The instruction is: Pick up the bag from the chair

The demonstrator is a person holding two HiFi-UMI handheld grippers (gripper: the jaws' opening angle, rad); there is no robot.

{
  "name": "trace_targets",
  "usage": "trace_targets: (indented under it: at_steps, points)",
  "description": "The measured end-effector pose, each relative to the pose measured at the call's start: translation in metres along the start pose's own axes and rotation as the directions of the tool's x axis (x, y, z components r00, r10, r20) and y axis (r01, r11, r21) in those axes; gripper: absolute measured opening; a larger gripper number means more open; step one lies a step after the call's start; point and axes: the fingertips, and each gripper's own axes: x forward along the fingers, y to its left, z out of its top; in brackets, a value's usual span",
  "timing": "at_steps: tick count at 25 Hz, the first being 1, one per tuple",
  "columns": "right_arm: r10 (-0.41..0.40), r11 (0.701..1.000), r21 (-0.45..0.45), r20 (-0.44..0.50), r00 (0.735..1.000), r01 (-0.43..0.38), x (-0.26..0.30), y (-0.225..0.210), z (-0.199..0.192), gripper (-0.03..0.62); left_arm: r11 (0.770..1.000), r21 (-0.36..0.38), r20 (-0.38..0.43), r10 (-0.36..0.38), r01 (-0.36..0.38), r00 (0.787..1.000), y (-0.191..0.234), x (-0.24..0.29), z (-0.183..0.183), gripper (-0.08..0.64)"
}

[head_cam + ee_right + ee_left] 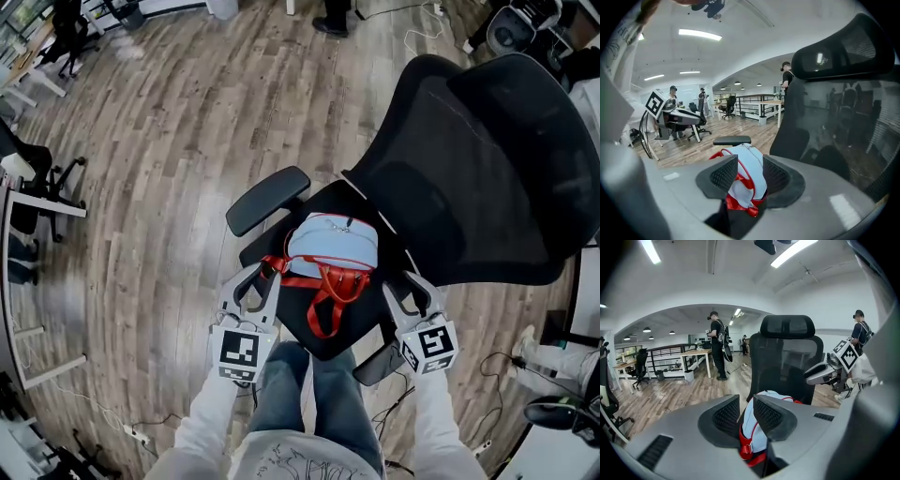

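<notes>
We see the bag (pixel 333 246) in the middle of the head view, lying on the seat of the black chair (pixel 487 169). The bag is light blue and puffy, with red edges, red straps and a red handle that flops toward the bottom of the picture. Our left claw (pixel 265 279) is just beside the bag's left side, near a red strap. Its jaws are a little bit apart and hold nothing. Our right claw (pixel 411 289) is just beside the bag's right side. Its jaws are wider apart and also hold nothing.
</notes>
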Motion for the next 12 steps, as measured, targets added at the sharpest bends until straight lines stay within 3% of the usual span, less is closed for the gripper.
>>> trace_targets:
  at_steps: [9, 12]
  points:
    - [0.134, 0.984, -0.097, -0.132, 0.982, -0.148, 0.033, 0.001, -0.058, 0.212, 0.984, 0.120, -0.068, -0.123, 0.130, 0.990, -0.021, 0.043, -0.053, 0.127]
    - [0.151, 0.981, -0.099, -0.158, 0.976, -0.167, 0.042, -0.003, -0.073, 0.212, 0.977, 0.128, -0.105, -0.156, 0.169, 0.982, -0.021, 0.056, -0.074, 0.167]
